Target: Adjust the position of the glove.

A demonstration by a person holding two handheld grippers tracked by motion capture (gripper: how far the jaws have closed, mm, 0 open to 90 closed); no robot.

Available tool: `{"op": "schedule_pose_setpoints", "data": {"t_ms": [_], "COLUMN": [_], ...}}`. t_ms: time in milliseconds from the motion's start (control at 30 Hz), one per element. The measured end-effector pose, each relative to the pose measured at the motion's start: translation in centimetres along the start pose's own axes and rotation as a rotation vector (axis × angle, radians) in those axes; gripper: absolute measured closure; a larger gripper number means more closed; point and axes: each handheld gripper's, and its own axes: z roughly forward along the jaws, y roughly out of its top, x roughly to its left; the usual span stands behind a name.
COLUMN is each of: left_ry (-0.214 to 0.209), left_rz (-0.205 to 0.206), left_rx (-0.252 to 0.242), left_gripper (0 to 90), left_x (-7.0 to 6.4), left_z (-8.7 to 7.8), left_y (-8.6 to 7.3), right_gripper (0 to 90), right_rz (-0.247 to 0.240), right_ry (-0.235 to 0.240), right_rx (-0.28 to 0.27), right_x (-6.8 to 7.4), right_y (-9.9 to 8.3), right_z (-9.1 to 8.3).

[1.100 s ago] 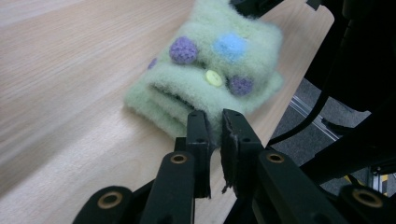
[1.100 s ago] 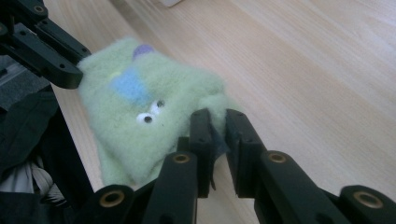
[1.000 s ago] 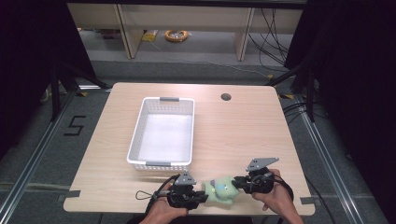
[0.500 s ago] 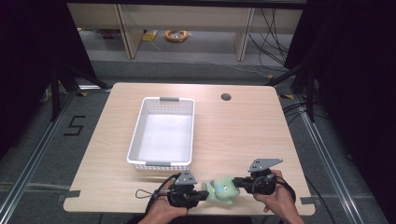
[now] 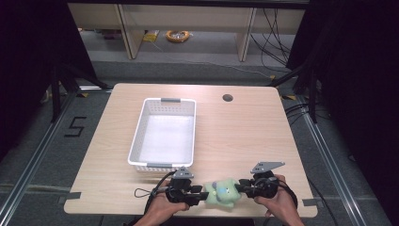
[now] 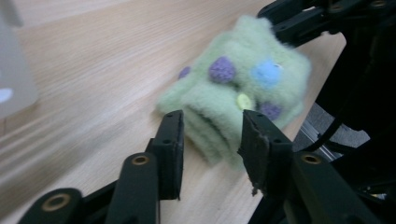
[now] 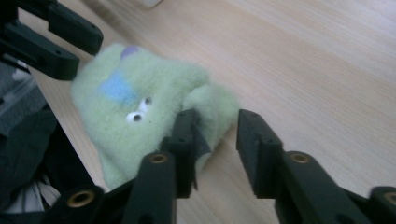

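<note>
Two tools meet at a green plush toy (image 5: 224, 192) on the surface's (image 5: 244, 136) near edge.

We see our left tool (image 6: 212, 133) and right tool (image 7: 217, 128) both partly open, each straddling a fold of the toy from opposite sides; a white basket (image 5: 141, 136) stands behind.

The soft toy (image 6: 233, 93) is pale green and fuzzy. Purple dots, a light blue patch and a small yellow spot are seen on it. In the right gripper view, two small white eyes with black middles are seen on the toy. The left gripper (image 6: 210, 140) and the right gripper (image 7: 217, 137) are black, with small gold-coloured rings at the joints. The basket (image 5: 162, 134) is white, with rows of small holes and grey handles. The table (image 5: 244, 136) is light brown wood with thin lines.
</note>
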Motion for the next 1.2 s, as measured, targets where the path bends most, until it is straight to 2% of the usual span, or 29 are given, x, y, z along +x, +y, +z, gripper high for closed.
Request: {"op": "schedule_pose_setpoints", "data": {"t_ms": [33,67,100,133,167,233,300,333,367,400,433,533,567,600,633,667,700,767,800,900,933,1067,1100,1133,1200], "left_ry": [-0.006,-0.009,-0.009,-0.025,-0.017,-0.023,-0.025,-0.011,-0.011,-0.013,-0.017,-0.021,-0.003,-0.024,-0.024,0.003,0.003,0.001,-0.026,-0.019,-0.022,-0.045,-0.045,-0.055,-0.054], "left_rz": [-0.02,-0.048,-0.048,-0.066,-0.084,-0.096,-0.096,-0.094,-0.094,-0.09,-0.095,-0.097,-0.091,-0.092,-0.092,-0.088,-0.085,-0.084,-0.089,-0.1,-0.098,-0.106,-0.106,-0.109,-0.099], "left_rx": [0.004,0.005,0.005,0.006,0.007,0.015,0.026,0.026,0.026,0.037,0.045,0.054,0.066,0.072,0.072,0.081,0.081,0.085,0.073,0.084,0.084,0.08,0.08,0.059,0.06], "left_gripper": [56.4,52.0,50.5,49.4,48.3,46.8,45.2,45.0,44.6,44.6,44.4,44.5,44.6,44.8,44.9,45.2,45.7,45.8,46.3,49.4,50.8,57.8,59.6,61.8,66.0], "left_x": [0.2,0.4,0.4,0.4,0.4,0.4,0.3,0.2,0.2,0.2,0.1,0.2,0.1,0.2,0.2,0.1,-0.1,0.0,0.2,0.3,0.3,0.6,0.6,0.6,0.6], "left_z": [0.0,0.1,0.1,0.1,0.3,0.5,0.8,1.0,1.0,1.1,1.4,1.7,2.0,2.2,2.2,2.3,2.5,2.5,2.7,2.7,2.7,2.8,2.8,2.9,2.9], "left_y": [0.0,0.1,0.1,0.2,0.3,0.3,0.4,0.4,0.4,0.4,0.5,0.5,0.5,0.5,0.5,0.6,0.6,0.7,0.6,0.6,0.5,0.5,0.5,0.5,0.5], "right_gripper": [63.0,58.3,57.1,56.0,55.1,53.9,53.0,52.5,52.5,52.4,52.1,51.7,51.7,51.6,51.7,51.7,52.1,52.3,52.7,54.5,55.8,66.2,67.1,69.1,73.1], "right_rz": [0.015,0.08,0.077,0.081,0.082,0.096,0.1,0.137,0.137,0.109,0.128,0.139,0.164,0.199,0.185,0.18,0.17,0.171,0.162,0.147,0.148,0.142,0.172,0.146,0.14], "right_ry": [0.009,0.009,0.003,0.011,0.01,0.02,0.034,0.041,0.041,0.02,0.018,0.006,0.013,0.022,0.022,0.039,0.015,0.016,0.013,0.019,0.02,0.078,0.103,0.1,0.126], "right_rx": [0.013,-0.005,-0.049,-0.026,-0.023,-0.03,-0.012,0.003,0.003,0.003,0.041,0.058,0.04,0.074,0.08,0.083,0.073,0.065,0.066,0.079,0.061,0.063,0.074,0.063,0.058], "right_x": [-0.1,0.3,0.2,0.3,0.4,0.6,0.6,0.8,0.8,0.5,0.2,0.0,-0.2,0.0,-0.1,-0.2,-0.3,-0.3,-0.4,-0.4,-0.4,-0.7,-0.6,-0.9,-0.9], "right_y": [0.1,0.0,0.0,0.1,0.1,0.1,0.1,0.1,0.1,0.0,-0.3,-0.6,-0.9,-0.8,-0.8,-0.8,-0.8,-0.8,-0.8,-0.8,-0.9,-1.0,-1.0,-1.1,-1.1], "right_z": [-0.3,-0.7,-0.6,-0.9,-0.9,-0.6,-0.3,-0.1,-0.1,0.2,0.7,1.3,1.7,1.5,1.5,1.6,1.6,1.7,1.7,1.7,1.8,1.9,1.9,1.9,2.0]}}
